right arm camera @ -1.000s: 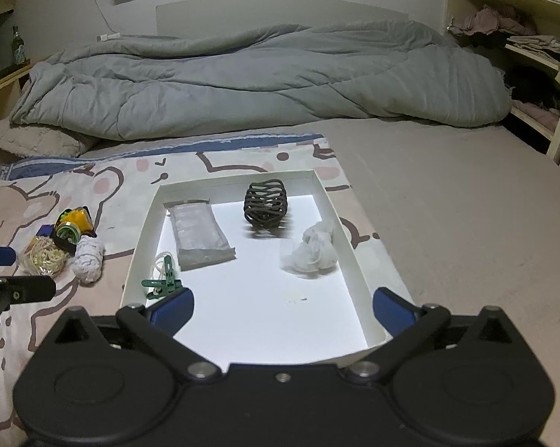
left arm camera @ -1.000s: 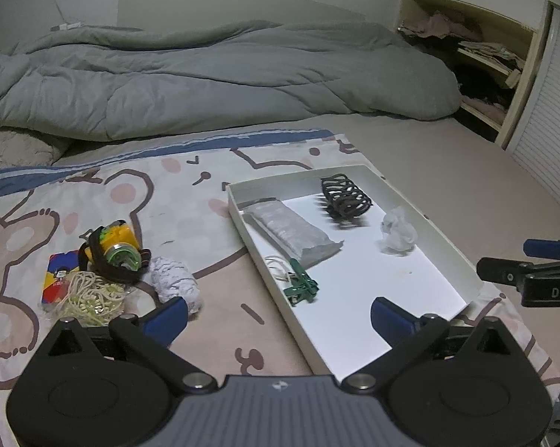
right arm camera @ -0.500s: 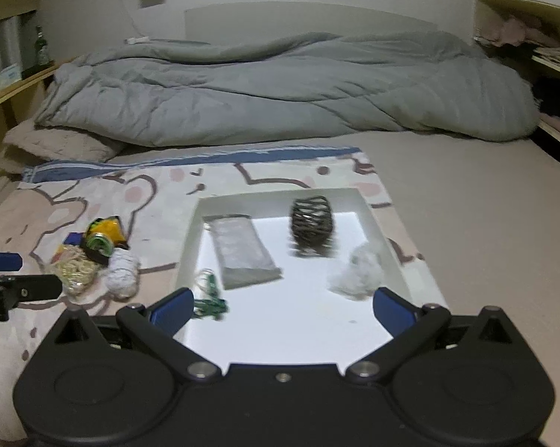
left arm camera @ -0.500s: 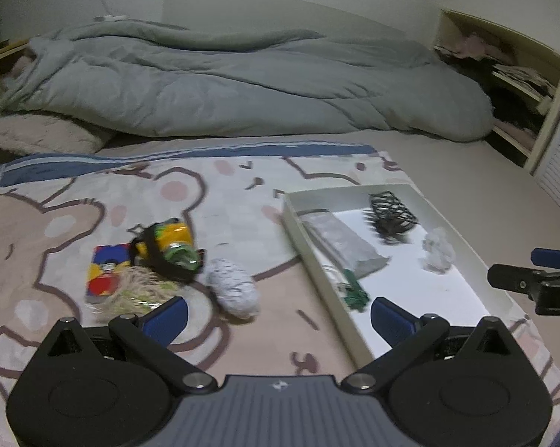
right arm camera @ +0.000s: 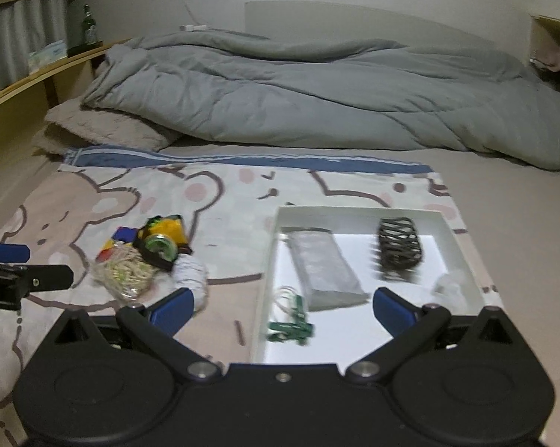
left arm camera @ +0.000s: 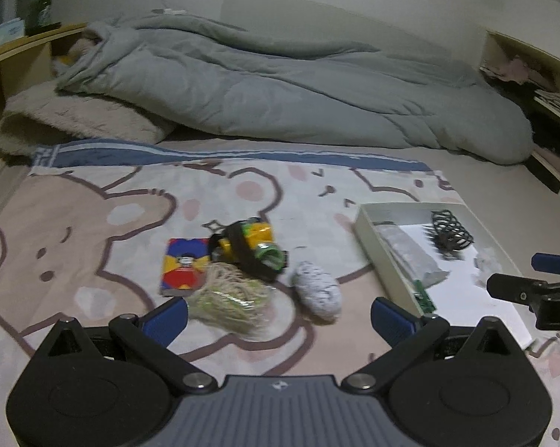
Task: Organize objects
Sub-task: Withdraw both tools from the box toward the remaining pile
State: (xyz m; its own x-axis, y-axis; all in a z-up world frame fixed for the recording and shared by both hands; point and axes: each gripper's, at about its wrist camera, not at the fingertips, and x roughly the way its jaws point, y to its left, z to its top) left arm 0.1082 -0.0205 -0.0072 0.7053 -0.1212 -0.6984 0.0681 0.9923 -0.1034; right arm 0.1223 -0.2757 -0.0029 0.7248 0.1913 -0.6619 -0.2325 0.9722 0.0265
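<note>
Both of your tools are empty w/ jaws spread wide: the left hand-held gripper (left arm camera: 279,313) hovers over the bear-print blanket (left arm camera: 93,231), the right hand-held gripper (right arm camera: 281,307) sits at the near-left corner of the white tray (right arm camera: 462,238).

What's left to sort is a small cluster on the blanket, left of the tray: a colourful card (left arm camera: 183,266), a yellow-green roll w/ a black strap (left arm camera: 250,251), a bag of rubber bands (left arm camera: 229,300) and a white speckled bundle (left arm camera: 317,292). All four touch or overlap, so expect neighbours to drag.

Key relation — the bundle lies just ahead of the left tool and slightly right of its centreline, inside the span of the open jaws. Its long axis runs near-to-far, tilted a bit right, so closing across its short width looks workable w/o much wrist turn. Left is clearly the nearer tool; the right one would have to cross over the tray wall.

Already in the tray: a grey packet (right arm camera: 322,268), a dark claw clip (right arm camera: 399,249), a green peg (right arm camera: 289,329) and a white wad (right arm camera: 451,287), blurred.

Room: open floor in the tray is toward its near middle, btw. peg and wad. The tray's left wall stands between bundle and drop spot — my guess is you'll need to lift clear of it. Soft bedding underneath, so pressing down will sink.
</note>
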